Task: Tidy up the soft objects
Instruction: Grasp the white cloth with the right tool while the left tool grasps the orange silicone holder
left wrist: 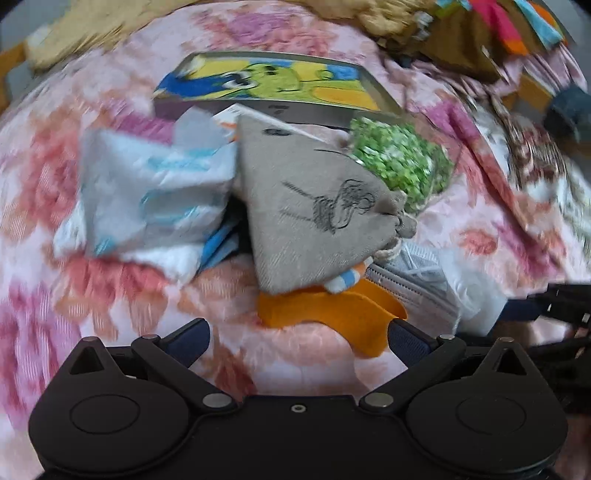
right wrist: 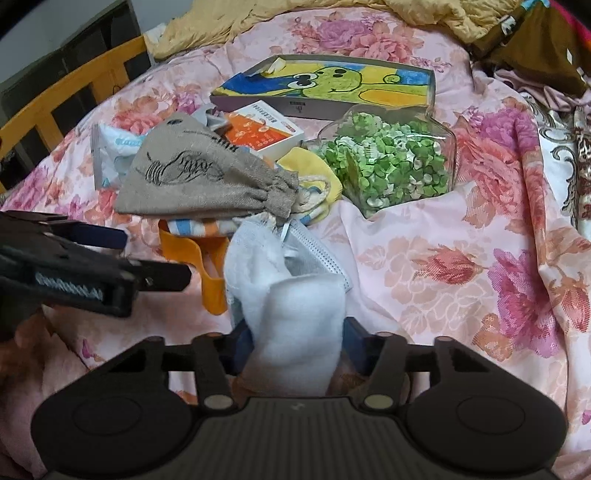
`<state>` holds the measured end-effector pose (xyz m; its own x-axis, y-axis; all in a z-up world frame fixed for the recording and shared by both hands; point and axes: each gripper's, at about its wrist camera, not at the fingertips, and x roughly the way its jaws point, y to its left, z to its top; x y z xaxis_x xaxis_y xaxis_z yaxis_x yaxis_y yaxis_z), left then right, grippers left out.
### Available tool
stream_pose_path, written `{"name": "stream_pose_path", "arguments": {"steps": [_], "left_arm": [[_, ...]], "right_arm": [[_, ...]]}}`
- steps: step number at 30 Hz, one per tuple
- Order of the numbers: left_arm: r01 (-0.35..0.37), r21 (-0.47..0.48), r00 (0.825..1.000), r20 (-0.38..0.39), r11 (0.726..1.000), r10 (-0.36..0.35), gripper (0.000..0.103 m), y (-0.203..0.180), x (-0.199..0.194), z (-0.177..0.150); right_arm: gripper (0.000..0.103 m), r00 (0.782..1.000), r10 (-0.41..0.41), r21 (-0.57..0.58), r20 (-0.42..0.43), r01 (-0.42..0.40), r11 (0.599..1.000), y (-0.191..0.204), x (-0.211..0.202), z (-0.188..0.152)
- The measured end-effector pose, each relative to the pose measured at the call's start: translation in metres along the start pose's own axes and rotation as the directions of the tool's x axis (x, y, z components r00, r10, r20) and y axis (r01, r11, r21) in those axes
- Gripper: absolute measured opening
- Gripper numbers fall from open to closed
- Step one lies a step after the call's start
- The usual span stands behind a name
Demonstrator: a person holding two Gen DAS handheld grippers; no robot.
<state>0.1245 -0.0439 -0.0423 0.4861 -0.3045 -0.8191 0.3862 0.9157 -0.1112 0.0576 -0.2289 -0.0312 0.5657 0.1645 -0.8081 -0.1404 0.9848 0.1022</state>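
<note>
bed (right wrist: 436, 258) covered by a pink floral sheet, rumpled into folds on the right side. orange wooden bed rail (right wrist: 74, 79) at the far left, grey wall and a dark cabinet behind it. tan blanket (right wrist: 236, 22) bunched along the head of the bed; brown cloth with bright trim (right wrist: 535, 44) heaped at the far right corner.

clutter sits mid-bed in 1 loose pile. flat box with a green cartoon print (right wrist: 325, 86) lies farthest back. just in front of it, a clear container of green paper bits (right wrist: 391, 158) and a small orange-and-white carton (right wrist: 264, 127). grey drawstring pouch (right wrist: 199, 177) rests on top of a striped cloth, a pale plastic-wrapped pack (left wrist: 147, 192) beside it on the left. orange plastic piece (right wrist: 195, 254) pokes out from under the pouch.

right tongs (right wrist: 295, 347) clamped on a white fluffy cloth (right wrist: 295, 314), which stands up between the blue pads, low over the sheet near the pile; a grey face mask (right wrist: 317, 251) lies against its far side.

left tongs (left wrist: 299, 336) spread apart, holding nothing, poised over the sheet just short of the orange piece. left view is motion-blurred.
</note>
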Motion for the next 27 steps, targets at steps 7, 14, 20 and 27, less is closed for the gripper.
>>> {"name": "stream_pose_path", "arguments": {"steps": [7,14,20,27], "left_arm": [[0.083,0.203,0.996,-0.035,0.976,-0.077,0.098,0.002,0.017,0.014],[0.158,0.347,0.987,-0.016,0.925,-0.162,0.075,-0.002,0.019,0.011],[0.137,0.299,0.989,0.007,0.944,-0.145,0.046,0.004,0.015,0.012],[0.134,0.296,0.990,-0.002,0.946,-0.140,0.029,0.002,0.010,0.008]], "right_arm": [[0.035,0.999,0.034,0.062,0.030,-0.036,0.997,-0.011,0.001,0.003],[0.031,0.997,0.051,0.091,0.055,-0.056,0.994,-0.015,0.001,0.004],[0.031,0.996,0.056,0.120,0.066,-0.063,0.991,-0.020,0.000,0.005],[0.028,0.996,0.054,0.115,0.077,-0.062,0.991,-0.019,-0.001,0.005]]}}
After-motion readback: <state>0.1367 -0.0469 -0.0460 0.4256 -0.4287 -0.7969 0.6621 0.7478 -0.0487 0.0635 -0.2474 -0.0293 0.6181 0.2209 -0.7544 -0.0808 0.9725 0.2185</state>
